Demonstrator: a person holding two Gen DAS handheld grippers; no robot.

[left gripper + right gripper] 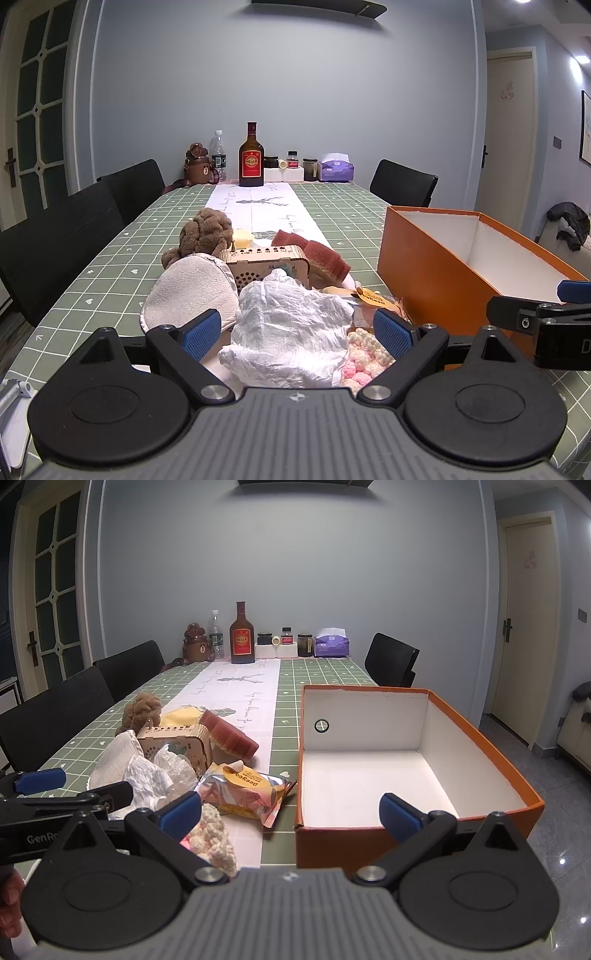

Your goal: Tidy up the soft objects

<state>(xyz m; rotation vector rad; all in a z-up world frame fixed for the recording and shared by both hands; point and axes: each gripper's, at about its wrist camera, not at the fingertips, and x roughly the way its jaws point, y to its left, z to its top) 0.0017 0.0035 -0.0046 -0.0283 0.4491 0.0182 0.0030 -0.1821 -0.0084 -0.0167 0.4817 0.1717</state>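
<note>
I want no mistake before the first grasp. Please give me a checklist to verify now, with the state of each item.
1. Left gripper open: ok.
2. White crumpled cloth between its fingers, pads not pressing: ok.
3. Right gripper open and holding nothing: ok.
4. Orange box has nothing inside: ok.
5. Pink and white knitted piece separate from the cloth: cannot tell.
6. Snack packet clear of the box: ok.

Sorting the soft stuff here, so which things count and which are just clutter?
Job: crumpled white cloth, pink-white knit piece, brown plush toy, red sponges, orange box.

Lying about: wooden radio, snack packet, bottle.
</note>
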